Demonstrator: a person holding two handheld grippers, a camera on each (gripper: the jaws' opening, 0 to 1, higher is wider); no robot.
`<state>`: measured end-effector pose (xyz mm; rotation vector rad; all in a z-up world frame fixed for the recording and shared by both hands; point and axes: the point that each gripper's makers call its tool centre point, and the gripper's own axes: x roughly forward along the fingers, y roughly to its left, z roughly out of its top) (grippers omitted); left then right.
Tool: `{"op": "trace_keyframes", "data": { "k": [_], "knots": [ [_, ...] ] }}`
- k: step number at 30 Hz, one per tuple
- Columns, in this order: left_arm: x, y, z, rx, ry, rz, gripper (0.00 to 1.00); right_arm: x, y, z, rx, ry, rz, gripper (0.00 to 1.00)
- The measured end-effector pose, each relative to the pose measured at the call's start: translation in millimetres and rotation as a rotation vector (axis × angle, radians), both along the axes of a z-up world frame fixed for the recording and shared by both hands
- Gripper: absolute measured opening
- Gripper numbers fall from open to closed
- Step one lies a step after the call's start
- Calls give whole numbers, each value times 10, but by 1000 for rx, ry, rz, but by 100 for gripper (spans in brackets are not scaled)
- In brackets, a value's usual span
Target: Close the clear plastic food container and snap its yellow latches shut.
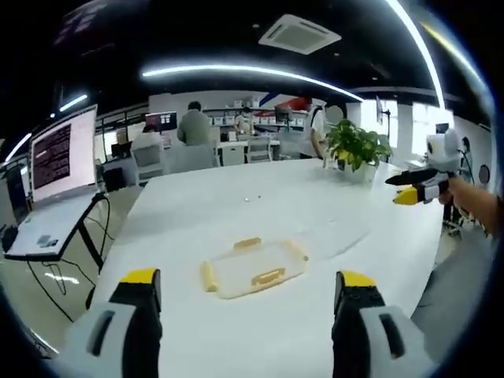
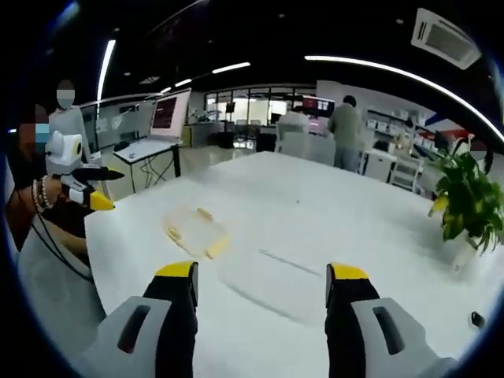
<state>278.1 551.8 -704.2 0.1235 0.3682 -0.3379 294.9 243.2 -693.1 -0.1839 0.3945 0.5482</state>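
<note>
A clear plastic piece with yellow latches (image 1: 253, 268) lies flat on the white table (image 1: 236, 197), straight ahead of my left gripper (image 1: 249, 279). That gripper is open, held above the table's near edge, and holds nothing. A second clear, flat piece (image 1: 335, 236) lies just right of the first, apart from it. In the right gripper view the latched piece (image 2: 195, 232) is ahead to the left and the plain clear piece (image 2: 276, 287) sits between my jaws, lower down. My right gripper (image 2: 263, 272) is open and holds nothing. Each gripper shows in the other's view (image 1: 402, 187) (image 2: 101, 189), held in a hand off the table's side.
A potted green plant (image 1: 356, 146) (image 2: 468, 197) stands at the table's far corner. A laptop on a stand (image 1: 59, 165) (image 2: 161, 118) sits off the table's side. People sit at desks in the background. A small dark object (image 2: 475, 319) lies near the table's right edge.
</note>
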Motion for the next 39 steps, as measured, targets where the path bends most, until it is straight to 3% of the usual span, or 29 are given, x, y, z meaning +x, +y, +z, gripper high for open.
{"op": "trace_keyframes", "data": {
  "k": [3, 5, 7, 17, 27, 39],
  "knots": [
    [94, 6, -23, 33, 5, -35, 87, 76, 92, -7, -13, 1, 35, 61],
    [147, 48, -95, 78, 47, -48, 84, 134, 168, -30, -35, 3, 70, 59],
    [229, 41, -96, 101, 30, -81, 84, 193, 249, -50, -47, 4, 99, 60],
    [571, 158, -230, 315, 63, -183, 80, 433, 563, -202, -151, 21, 241, 58],
    [770, 160, -387, 401, 93, -251, 76, 584, 823, -311, -221, 20, 340, 56],
    [964, 191, -550, 559, 130, -356, 73, 650, 1090, -522, -311, 42, 470, 51]
  ]
}}
